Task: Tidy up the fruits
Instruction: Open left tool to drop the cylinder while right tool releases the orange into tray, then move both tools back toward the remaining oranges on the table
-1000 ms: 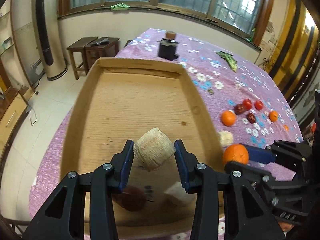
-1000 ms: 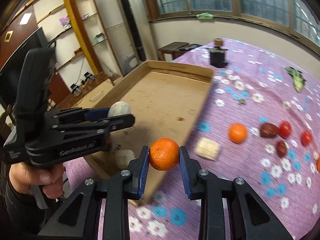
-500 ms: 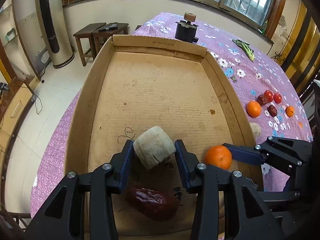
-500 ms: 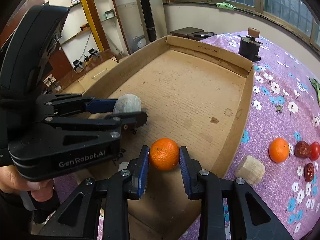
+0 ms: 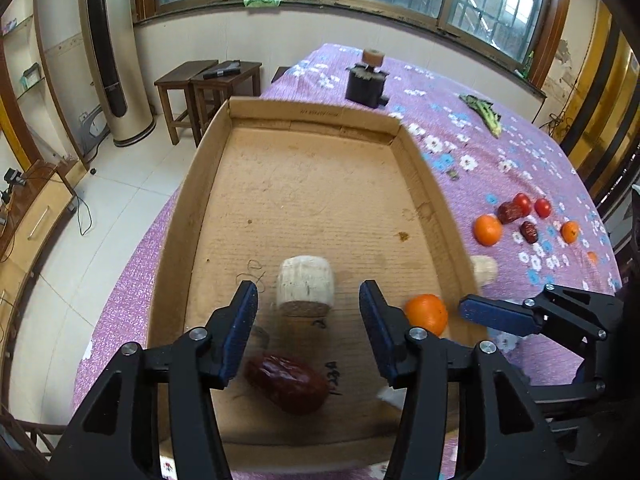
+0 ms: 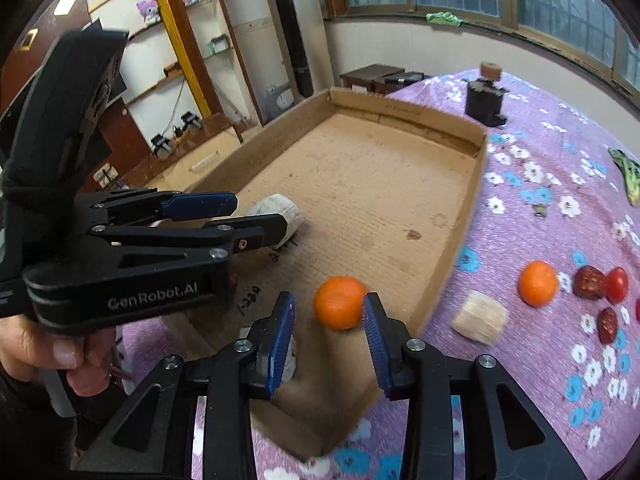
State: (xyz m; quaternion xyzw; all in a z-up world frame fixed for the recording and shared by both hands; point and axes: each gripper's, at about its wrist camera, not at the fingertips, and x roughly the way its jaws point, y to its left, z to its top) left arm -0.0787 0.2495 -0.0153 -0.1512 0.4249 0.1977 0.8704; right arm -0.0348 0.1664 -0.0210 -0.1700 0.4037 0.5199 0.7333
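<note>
Left gripper point(image 5: 306, 312) jaws opening around pale ribbed chunk point(image 5: 305, 285); right gripper point(image 6: 329, 320) jaws opening, glossy orange point(image 6: 339, 307) between

Fruit positions: tray and tablecloth

In the left wrist view you see the cardboard tray point(image 5: 304, 216) at frame centre, holding a pale ribbed cylinder point(image 5: 305, 285) at lower centre, a dark red date point(image 5: 286, 382) below it, and an orange point(image 5: 426, 314) by the right wall. At right, on the purple cloth, lie a second orange point(image 5: 487, 230), two dates, two cherry tomatoes point(image 5: 532, 205) and another pale cylinder point(image 5: 485, 269).
</note>
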